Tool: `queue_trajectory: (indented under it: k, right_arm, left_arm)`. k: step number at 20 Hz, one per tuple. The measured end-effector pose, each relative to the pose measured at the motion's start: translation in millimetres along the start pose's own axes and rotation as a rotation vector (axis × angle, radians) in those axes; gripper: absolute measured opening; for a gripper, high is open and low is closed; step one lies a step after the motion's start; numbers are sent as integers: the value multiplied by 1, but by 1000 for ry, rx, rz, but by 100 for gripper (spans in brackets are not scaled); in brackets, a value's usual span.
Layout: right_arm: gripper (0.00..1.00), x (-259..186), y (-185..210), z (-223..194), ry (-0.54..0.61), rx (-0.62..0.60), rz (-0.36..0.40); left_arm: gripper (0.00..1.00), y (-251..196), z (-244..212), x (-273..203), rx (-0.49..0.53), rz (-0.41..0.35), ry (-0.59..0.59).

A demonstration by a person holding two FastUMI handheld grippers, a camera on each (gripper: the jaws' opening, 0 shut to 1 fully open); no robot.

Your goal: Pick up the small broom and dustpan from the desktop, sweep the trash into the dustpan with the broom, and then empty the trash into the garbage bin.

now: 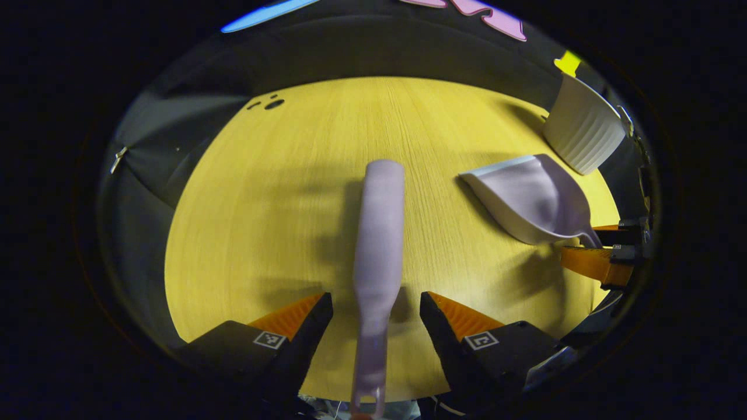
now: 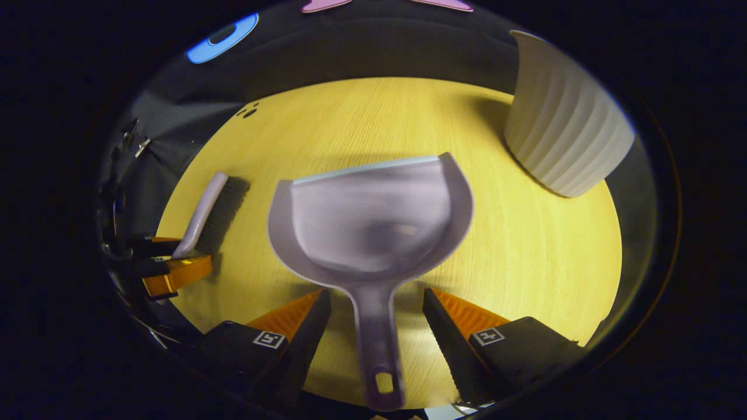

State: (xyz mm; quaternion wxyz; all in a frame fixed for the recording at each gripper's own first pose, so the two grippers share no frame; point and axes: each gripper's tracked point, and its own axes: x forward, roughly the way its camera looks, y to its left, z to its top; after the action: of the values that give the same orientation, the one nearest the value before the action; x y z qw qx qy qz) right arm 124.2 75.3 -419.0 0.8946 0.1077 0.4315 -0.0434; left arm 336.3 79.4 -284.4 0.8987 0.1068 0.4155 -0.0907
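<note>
A lavender broom (image 1: 380, 233) lies along the yellow wooden table (image 1: 262, 221), its thin handle running back between the fingers of my left gripper (image 1: 376, 297), which is open with a gap on each side. The matching dustpan (image 2: 373, 221) rests mouth-away, and its handle sits between the fingers of my right gripper (image 2: 376, 294), also open and not touching it. In the left gripper view the dustpan (image 1: 531, 198) is to the right with the right gripper (image 1: 607, 245) behind it. In the right gripper view the broom (image 2: 201, 216) and left gripper (image 2: 169, 265) are at the left. A few dark trash bits (image 1: 273, 104) lie at the table's far left.
A white ribbed garbage bin (image 2: 563, 134) stands at the table's far right corner, close beyond the dustpan, and in the left gripper view the bin (image 1: 583, 131) is at upper right. The trash bits (image 2: 250, 111) lie near the far edge. Black cloth walls ring the table.
</note>
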Motion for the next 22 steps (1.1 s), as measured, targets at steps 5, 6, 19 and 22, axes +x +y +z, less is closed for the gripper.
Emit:
queue_trajectory:
  k: [5,6,19,22]
  right_arm:
    - [99,-80,-10,41,-230,7,-44]
    - [100,-97,-8,49,-282,-1,-43]
    - [99,-361,-29,147,-969,-74,-172]
    - [99,-379,-37,140,-1038,-47,-191]
  left_arm:
    - [95,-10,25,-87,-71,-29,-262]
    - [95,-10,30,-107,-86,-26,-321]
    - [94,-11,84,-318,-100,-45,-894]
    - [95,-4,87,-323,-128,-48,-921]
